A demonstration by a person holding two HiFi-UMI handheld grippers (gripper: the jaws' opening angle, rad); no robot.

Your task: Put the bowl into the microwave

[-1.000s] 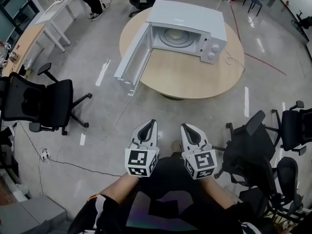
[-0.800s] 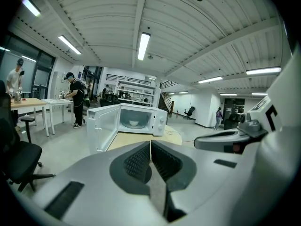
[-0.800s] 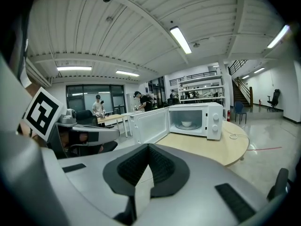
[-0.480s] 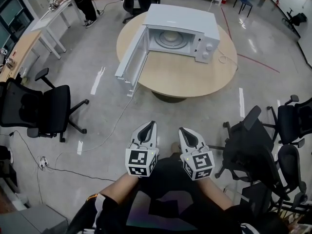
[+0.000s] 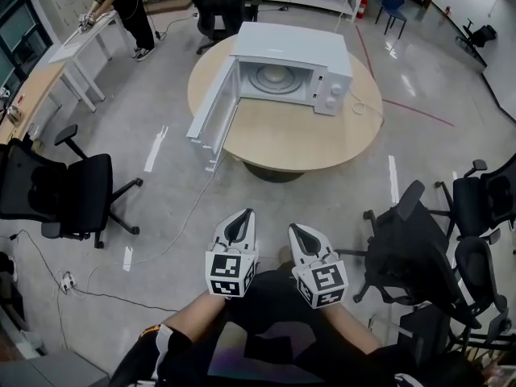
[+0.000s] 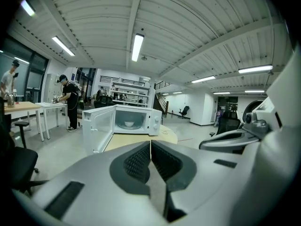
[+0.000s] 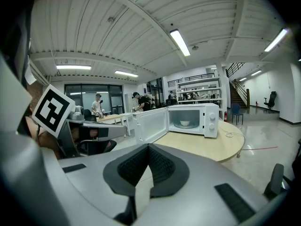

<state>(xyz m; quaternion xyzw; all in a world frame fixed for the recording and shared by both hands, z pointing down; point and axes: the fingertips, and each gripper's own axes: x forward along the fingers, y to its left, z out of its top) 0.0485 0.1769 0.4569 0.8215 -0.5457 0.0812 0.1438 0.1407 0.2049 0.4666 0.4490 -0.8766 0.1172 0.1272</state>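
The left gripper (image 5: 240, 220) and right gripper (image 5: 300, 234) are pale grey, with black ribbed pads (image 6: 137, 163) and black-and-white marker cubes (image 5: 229, 271); the clothing (image 5: 274, 333) is black.

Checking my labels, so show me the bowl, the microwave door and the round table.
bowl (image 7: 185, 123): right gripper view, its white side.
microwave door (image 5: 213, 107): head view, inner face of the open door.
round table (image 5: 306, 139): head view, bare top.
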